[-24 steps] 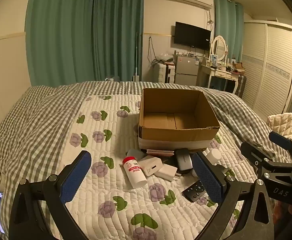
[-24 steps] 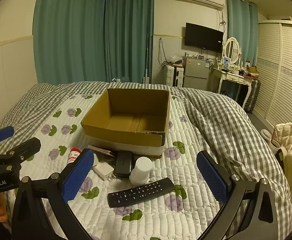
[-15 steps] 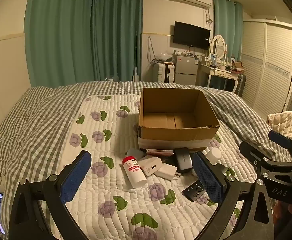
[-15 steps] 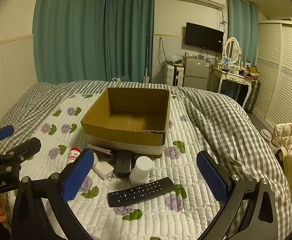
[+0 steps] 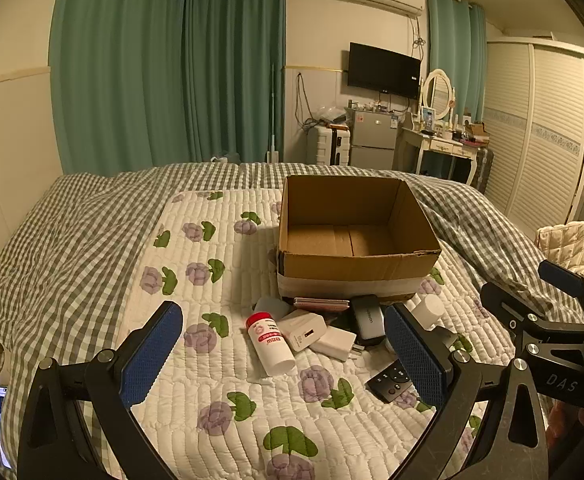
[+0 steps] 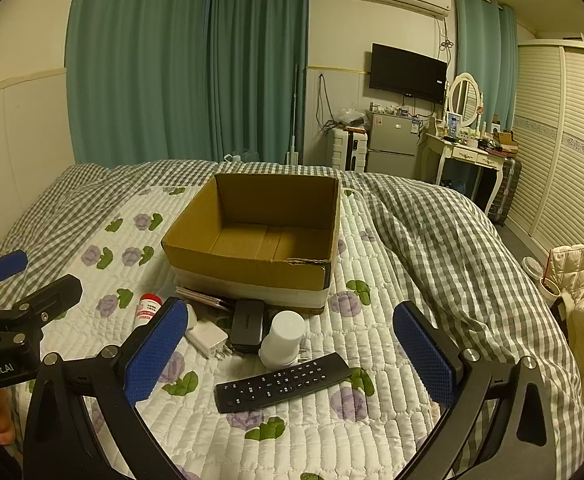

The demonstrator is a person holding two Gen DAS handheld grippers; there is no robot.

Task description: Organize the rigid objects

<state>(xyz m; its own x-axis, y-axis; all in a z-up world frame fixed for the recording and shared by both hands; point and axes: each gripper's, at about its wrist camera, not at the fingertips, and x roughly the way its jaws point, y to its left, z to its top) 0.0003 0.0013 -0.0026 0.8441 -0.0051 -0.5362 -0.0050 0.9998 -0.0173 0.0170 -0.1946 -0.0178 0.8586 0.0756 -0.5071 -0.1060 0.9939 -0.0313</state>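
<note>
An open, empty cardboard box (image 5: 355, 268) (image 6: 252, 272) stands on the quilted bed. In front of it lies a heap: a white bottle with a red cap (image 5: 270, 344) (image 6: 148, 308), white chargers (image 5: 303, 330) (image 6: 206, 338), a black case (image 5: 367, 316) (image 6: 247, 324), a white jar (image 6: 283, 338) (image 5: 427, 310), a pink flat item (image 5: 321, 303) and a black remote (image 6: 284, 382) (image 5: 389, 380). My left gripper (image 5: 284, 360) is open and empty above the quilt, short of the bottle. My right gripper (image 6: 288, 356) is open and empty above the remote.
The flowered white quilt (image 5: 212, 380) lies over a grey checked cover (image 6: 431, 232). Each gripper shows at the edge of the other's view. A cream jacket (image 6: 583, 280) lies off the bed's right side. Furniture stands along the far wall.
</note>
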